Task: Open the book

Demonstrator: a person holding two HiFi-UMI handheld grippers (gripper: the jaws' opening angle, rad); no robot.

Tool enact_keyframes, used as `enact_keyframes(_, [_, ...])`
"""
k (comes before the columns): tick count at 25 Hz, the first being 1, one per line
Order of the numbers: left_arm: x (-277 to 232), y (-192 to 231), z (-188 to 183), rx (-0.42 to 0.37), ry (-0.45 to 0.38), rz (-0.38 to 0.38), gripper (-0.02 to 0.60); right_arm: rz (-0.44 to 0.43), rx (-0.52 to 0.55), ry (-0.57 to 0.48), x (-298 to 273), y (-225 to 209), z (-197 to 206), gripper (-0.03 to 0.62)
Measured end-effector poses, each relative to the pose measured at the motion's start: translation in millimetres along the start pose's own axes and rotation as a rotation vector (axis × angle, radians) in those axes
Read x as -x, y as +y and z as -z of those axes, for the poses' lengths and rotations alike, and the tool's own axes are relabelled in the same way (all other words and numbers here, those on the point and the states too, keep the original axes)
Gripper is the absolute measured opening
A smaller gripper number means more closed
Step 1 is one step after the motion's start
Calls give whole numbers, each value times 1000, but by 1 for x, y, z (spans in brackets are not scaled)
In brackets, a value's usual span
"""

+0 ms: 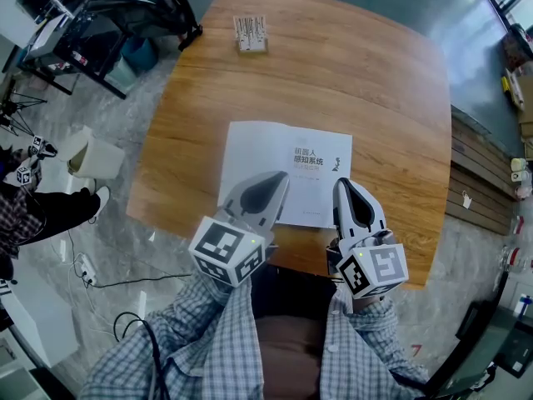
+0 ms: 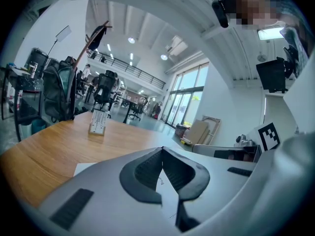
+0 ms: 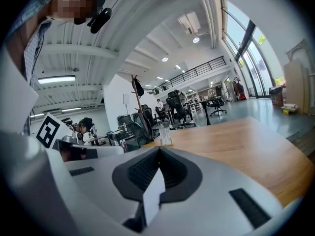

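A closed white book (image 1: 283, 152) with dark print on its cover lies flat in the middle of the wooden table (image 1: 375, 82). My left gripper (image 1: 281, 177) hovers over the book's near left part, its jaws shut with nothing between them. My right gripper (image 1: 341, 183) hovers over the near right edge of the book, also shut and empty. In the left gripper view the jaw tips (image 2: 161, 149) meet, and the white cover (image 2: 165, 191) shows through the gap behind them. The right gripper view shows its tips (image 3: 158, 148) closed above a strip of the book (image 3: 152, 195).
A small upright card stand (image 1: 250, 33) sits near the table's far edge. A black equipment cart (image 1: 92, 32) stands off the far left corner. A person's leg and shoe (image 1: 50, 211) and cables (image 1: 108, 277) are on the floor at left. Boxes (image 1: 516, 65) lie at right.
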State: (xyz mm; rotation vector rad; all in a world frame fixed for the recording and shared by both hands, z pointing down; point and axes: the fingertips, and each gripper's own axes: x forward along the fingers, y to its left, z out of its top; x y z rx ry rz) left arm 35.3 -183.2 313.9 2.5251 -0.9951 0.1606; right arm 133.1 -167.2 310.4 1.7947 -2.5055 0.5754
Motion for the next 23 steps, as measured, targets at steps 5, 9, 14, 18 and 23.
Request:
enact_keyframes(5, [-1,0,0,-1,0,-3,8,-2,7,5,-1,0,1,18])
enact_keyframes(9, [-1,2,1,0,-1,-7,8,-9,16,7,-2,0,2,18])
enact_keyframes(14, [-1,3,0,-1,2,-9,8,2,-12,17,-4,-3,5,18])
enact_keyframes(18, [-1,2,0,0,3,-8,8,3,-12,20,-2,-4,5,18])
enact_keyframes(23, [0,4,0,-1,1,-14,8,-12,-21,19,-4,-2,8,18])
